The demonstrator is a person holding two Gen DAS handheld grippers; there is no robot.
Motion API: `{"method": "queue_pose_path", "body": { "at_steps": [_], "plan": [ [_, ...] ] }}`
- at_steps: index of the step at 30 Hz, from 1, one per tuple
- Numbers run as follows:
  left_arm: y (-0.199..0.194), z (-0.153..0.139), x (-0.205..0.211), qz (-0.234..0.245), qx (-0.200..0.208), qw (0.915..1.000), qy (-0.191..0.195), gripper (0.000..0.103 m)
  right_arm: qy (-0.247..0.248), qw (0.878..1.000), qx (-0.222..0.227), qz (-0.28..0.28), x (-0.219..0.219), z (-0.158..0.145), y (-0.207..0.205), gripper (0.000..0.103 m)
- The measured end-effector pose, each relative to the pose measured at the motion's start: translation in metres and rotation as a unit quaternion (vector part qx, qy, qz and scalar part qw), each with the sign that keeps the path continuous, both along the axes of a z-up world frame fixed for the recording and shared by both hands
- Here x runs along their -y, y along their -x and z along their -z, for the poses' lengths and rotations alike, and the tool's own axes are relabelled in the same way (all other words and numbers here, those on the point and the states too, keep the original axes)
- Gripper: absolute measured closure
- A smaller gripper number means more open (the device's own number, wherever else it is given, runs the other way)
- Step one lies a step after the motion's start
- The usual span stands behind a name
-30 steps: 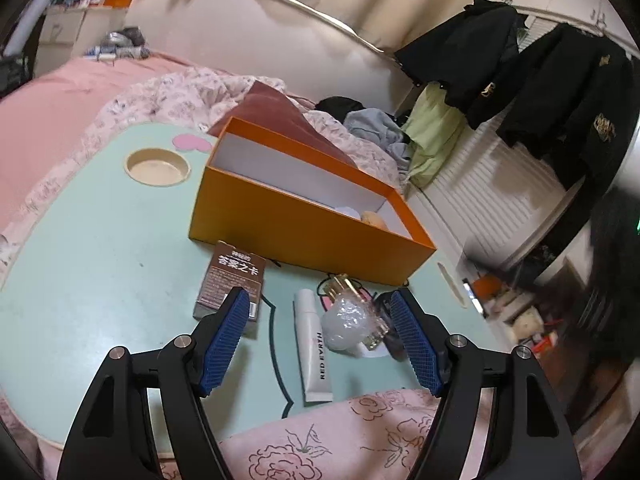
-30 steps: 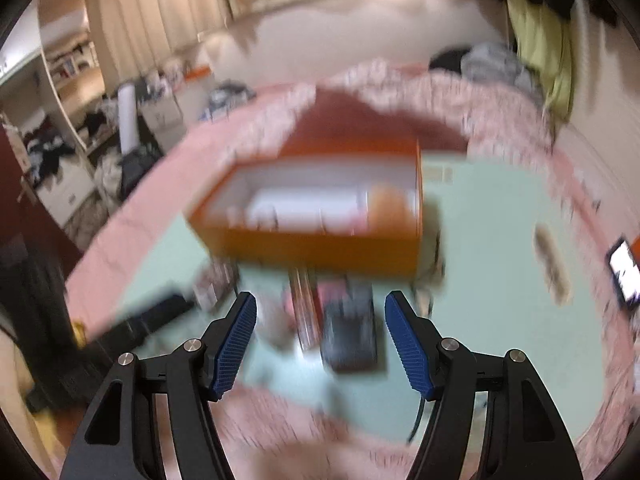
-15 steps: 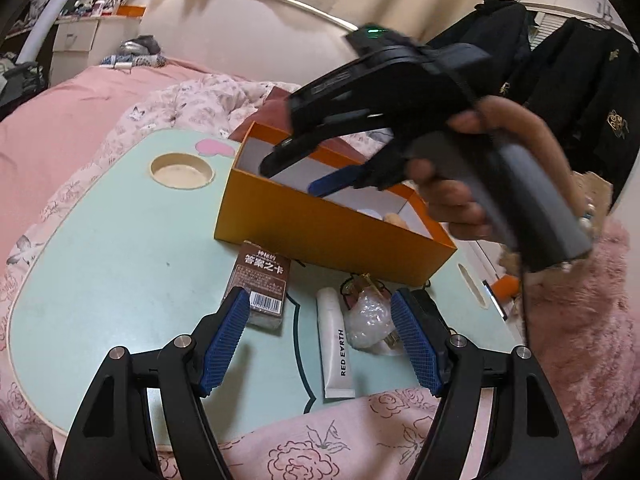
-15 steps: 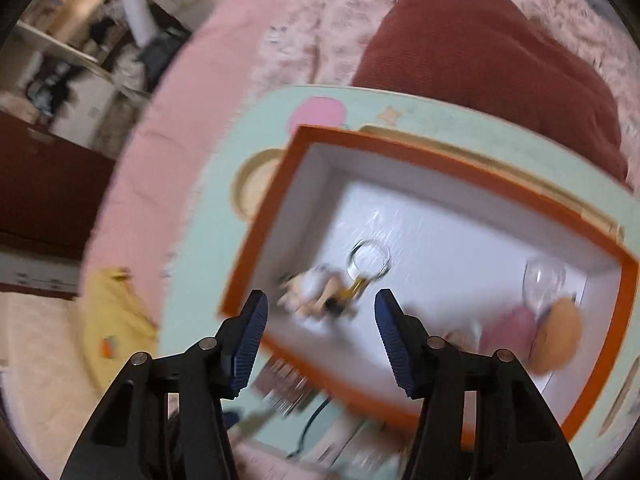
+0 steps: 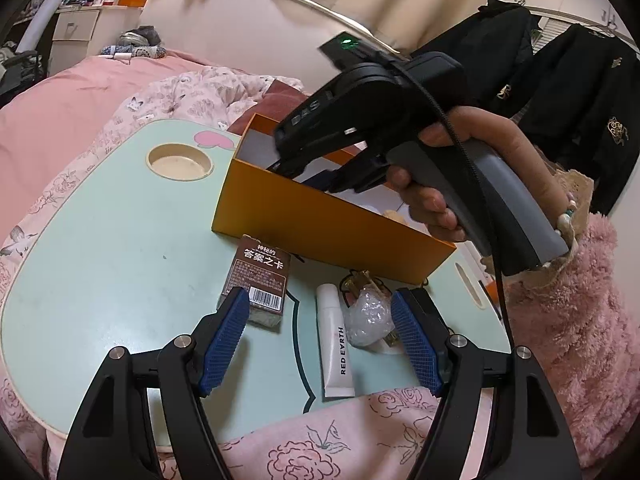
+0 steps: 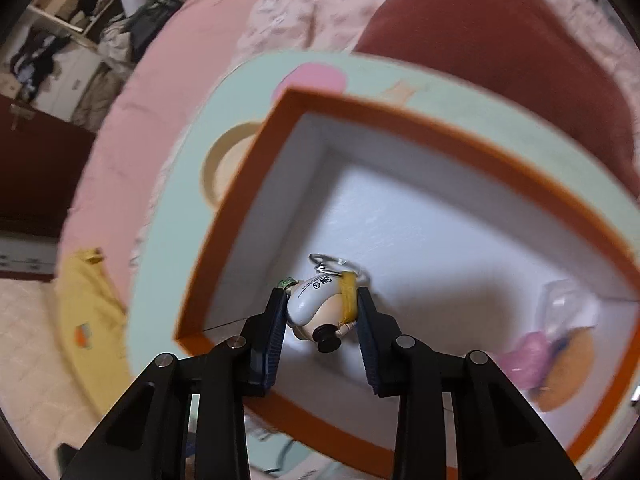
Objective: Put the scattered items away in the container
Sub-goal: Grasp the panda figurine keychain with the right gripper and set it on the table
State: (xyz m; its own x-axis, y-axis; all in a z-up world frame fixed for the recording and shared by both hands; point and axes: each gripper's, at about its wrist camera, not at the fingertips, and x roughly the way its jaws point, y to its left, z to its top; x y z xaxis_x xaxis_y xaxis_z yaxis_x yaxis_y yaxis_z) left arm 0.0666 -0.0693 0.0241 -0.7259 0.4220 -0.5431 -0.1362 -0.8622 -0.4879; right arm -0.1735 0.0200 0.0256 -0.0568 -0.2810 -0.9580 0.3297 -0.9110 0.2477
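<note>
My right gripper (image 6: pixel 323 312) is closing on a keychain figure (image 6: pixel 320 307) inside the orange box (image 6: pixel 420 118).
The figure sits between its pads, over the box's white floor. My left gripper (image 5: pixel 318 340) hangs spread and empty above the tabletop (image 5: pixel 100 248); a white tube (image 5: pixel 335 344) lies between its fingers, a brown card box (image 5: pixel 260 280) by the left one.

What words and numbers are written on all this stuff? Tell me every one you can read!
"RED EARTH": on the white tube.
"神秘的 答案之卡": on the brown card box.
"CN": on the little white keychain toy.
"DAS": partly hidden, on the black body of the right hand-held gripper.
Barcode and small print on the brown card box: too small to read.
</note>
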Motion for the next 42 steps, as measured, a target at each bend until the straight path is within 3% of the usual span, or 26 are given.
{"method": "queue_pose_path", "body": {
  "at_steps": [9, 14, 18, 21, 26, 30, 37, 40, 42],
  "plan": [
    [-0.001, 0.000, 0.001, -0.002, 0.004, 1.0000, -0.001, 0.030, 0.068, 0.992, -0.087, 0.055, -0.058, -0.070, -0.018, 0.071],
    [-0.001, 0.000, 0.001, -0.002, 0.007, 1.0000, -0.005, 0.030, 0.105, 0.981, -0.155, 0.058, -0.092, -0.109, -0.076, 0.071],
    [0.001, 0.001, 0.000, -0.001, 0.011, 0.9999, -0.007, 0.030, 0.135, 0.977, -0.157, 0.055, -0.112, -0.102, -0.123, 0.070],
    [0.001, 0.000, -0.001, -0.002, 0.008, 1.0000, -0.002, 0.030, 0.130, 0.975, -0.165, 0.077, -0.136, -0.088, -0.149, 0.070],
    [0.002, 0.001, -0.005, 0.000, 0.011, 0.9999, 0.003, 0.030, 0.117, 0.972, -0.149, 0.140, -0.175, -0.048, -0.167, 0.072],
    [0.002, 0.001, -0.006, 0.000, 0.011, 0.9999, 0.008, 0.030, 0.090, 0.973, -0.143, 0.154, -0.185, -0.027, -0.168, 0.072],
    [0.001, 0.000, -0.007, 0.000, 0.010, 0.9999, 0.012, 0.030, 0.121, 0.970, -0.147, 0.154, -0.191, -0.023, -0.169, 0.072],
    [0.001, 0.000, -0.007, 0.000, 0.009, 0.9999, 0.012, 0.030, 0.129, 0.963, -0.173, 0.163, -0.192, -0.031, -0.174, 0.071],
    [0.001, 0.000, -0.007, 0.001, 0.009, 0.9999, 0.013, 0.030, 0.122, 0.956, -0.207, 0.169, -0.189, -0.041, -0.182, 0.065]
  ]
}}
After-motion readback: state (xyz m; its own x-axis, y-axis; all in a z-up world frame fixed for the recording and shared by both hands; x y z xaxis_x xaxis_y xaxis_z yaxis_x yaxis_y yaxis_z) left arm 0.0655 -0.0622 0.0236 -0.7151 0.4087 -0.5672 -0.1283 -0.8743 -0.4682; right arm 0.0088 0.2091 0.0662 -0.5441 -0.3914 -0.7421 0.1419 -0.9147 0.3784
